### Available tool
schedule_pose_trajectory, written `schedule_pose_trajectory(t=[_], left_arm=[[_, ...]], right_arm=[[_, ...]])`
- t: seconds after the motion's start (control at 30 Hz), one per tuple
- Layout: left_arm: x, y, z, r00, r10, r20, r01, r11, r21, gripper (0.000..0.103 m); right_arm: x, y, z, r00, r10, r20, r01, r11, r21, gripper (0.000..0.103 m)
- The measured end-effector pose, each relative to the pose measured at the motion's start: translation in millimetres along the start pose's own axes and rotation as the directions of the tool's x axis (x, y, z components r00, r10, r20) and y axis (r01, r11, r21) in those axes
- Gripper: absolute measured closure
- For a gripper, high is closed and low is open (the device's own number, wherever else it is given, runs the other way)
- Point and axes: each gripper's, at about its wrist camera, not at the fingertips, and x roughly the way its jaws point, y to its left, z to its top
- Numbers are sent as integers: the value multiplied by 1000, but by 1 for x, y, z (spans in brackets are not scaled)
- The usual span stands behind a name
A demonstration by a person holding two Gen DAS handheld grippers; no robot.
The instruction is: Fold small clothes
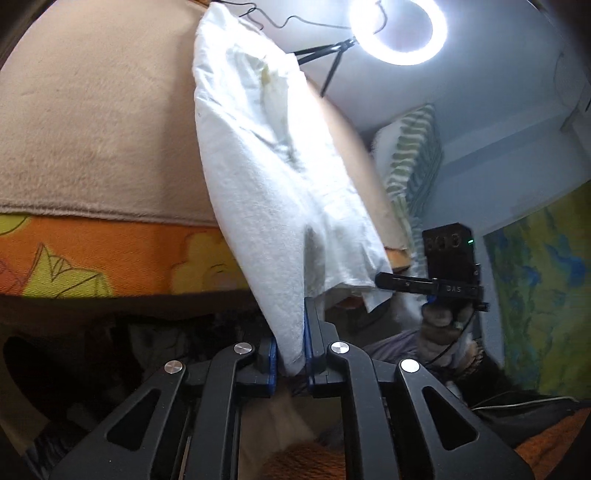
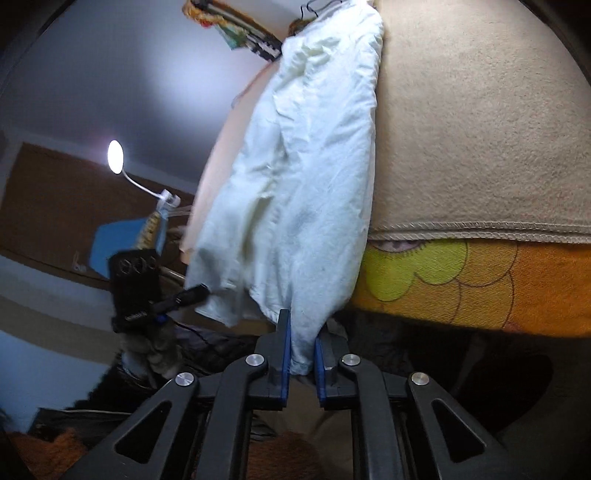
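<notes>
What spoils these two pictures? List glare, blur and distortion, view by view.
Left wrist view: the ring light blows out to glare at the top, the cloth is overexposed near it, and fisheye bends the blanket edge. Right wrist view: the small lamp flares, the left background is motion-blurred and dim, the corners vignette black, and the cloth stays fairly sharp.

Both wrist views look forward along their own tool, close up, from the bed's near edge. Each faces the white garment [image 1: 266, 177] and beige blanket [image 1: 92, 129]; each catches the other tool.
</notes>
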Motion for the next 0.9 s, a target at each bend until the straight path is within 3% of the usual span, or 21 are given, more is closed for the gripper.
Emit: schedule_pose_trajectory(t=[0.13, 0.37, 0.63, 0.9], left_arm=[[-10, -9, 14, 997, -67, 30, 67, 998, -16, 94], [-16, -30, 59, 991, -89, 103, 87, 996, 26, 94], [4, -20, 123, 995, -49, 89, 45, 998, 46, 94], [37, 16, 173, 998, 16, 68, -15, 1000, -13, 94]], right_arm=[[-14, 9, 7, 995, 72, 73, -74, 997, 30, 95], [-27, 26, 48, 982, 100, 161, -103, 995, 13, 95], [-20, 27, 122, 978, 33, 208, -45, 998, 51, 95], [6, -13, 185, 979, -60, 197, 26, 985, 170, 95]])
